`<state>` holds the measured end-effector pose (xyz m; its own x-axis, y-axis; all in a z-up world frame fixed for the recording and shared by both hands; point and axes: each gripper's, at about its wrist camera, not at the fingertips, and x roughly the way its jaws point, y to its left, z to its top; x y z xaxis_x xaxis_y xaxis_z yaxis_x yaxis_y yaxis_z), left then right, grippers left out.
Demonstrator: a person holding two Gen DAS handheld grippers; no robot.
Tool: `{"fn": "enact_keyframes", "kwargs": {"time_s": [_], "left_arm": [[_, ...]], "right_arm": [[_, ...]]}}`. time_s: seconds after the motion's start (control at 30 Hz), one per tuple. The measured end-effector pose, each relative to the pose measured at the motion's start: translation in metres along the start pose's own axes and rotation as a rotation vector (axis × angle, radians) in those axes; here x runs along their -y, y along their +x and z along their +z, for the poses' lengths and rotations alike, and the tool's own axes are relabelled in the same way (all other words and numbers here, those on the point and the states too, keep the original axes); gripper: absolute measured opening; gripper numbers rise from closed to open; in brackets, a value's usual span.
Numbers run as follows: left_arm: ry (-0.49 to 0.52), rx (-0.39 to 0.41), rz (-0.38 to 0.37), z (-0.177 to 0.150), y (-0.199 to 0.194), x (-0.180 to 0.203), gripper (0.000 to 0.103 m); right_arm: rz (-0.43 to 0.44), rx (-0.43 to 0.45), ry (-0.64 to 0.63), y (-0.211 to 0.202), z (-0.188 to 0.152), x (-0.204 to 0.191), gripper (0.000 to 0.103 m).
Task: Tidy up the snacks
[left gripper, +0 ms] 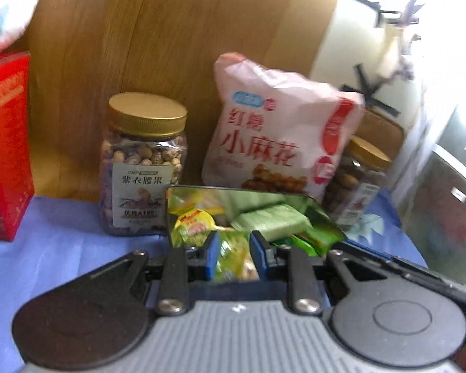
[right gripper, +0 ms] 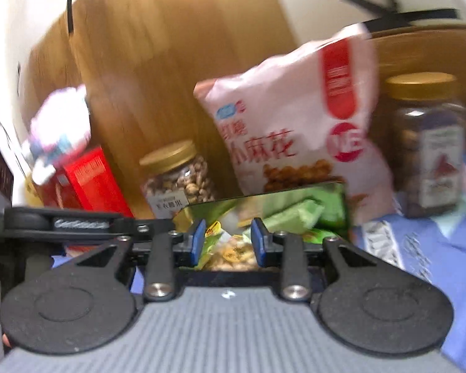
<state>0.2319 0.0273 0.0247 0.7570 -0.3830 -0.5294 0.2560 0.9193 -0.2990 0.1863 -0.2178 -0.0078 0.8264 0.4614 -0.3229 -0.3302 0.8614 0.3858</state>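
Observation:
A shiny metal tin holds green wafer packs, a yellow jelly cup and other small snacks. My left gripper is open above the tin's near edge, with a green-yellow packet showing between the jaws; nothing is gripped. My right gripper is open over the same tin, above a packet of nuts. Behind the tin lean a pink snack bag and gold-lidded nut jars.
A second nut jar stands right of the bag. A red box stands at the left. A wooden panel backs the blue-covered table. The other gripper's arm crosses at left.

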Motion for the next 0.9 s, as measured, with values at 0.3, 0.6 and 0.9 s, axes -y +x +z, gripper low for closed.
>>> {"fn": "enact_keyframes", "kwargs": {"time_s": [0.3, 0.6, 0.9], "left_arm": [[-0.005, -0.160, -0.129, -0.082, -0.027, 0.016, 0.024], [-0.083, -0.210, -0.093, -0.121, -0.033, 0.005, 0.028], [-0.130, -0.199, -0.078, -0.126, -0.045, -0.002, 0.029]], "right_arm": [[-0.067, -0.135, 0.168, -0.064, -0.067, 0.041, 0.037], [0.020, -0.203, 0.267, -0.074, -0.103, 0.020, 0.037], [0.051, -0.231, 0.222, -0.079, -0.111, -0.006, 0.037]]}}
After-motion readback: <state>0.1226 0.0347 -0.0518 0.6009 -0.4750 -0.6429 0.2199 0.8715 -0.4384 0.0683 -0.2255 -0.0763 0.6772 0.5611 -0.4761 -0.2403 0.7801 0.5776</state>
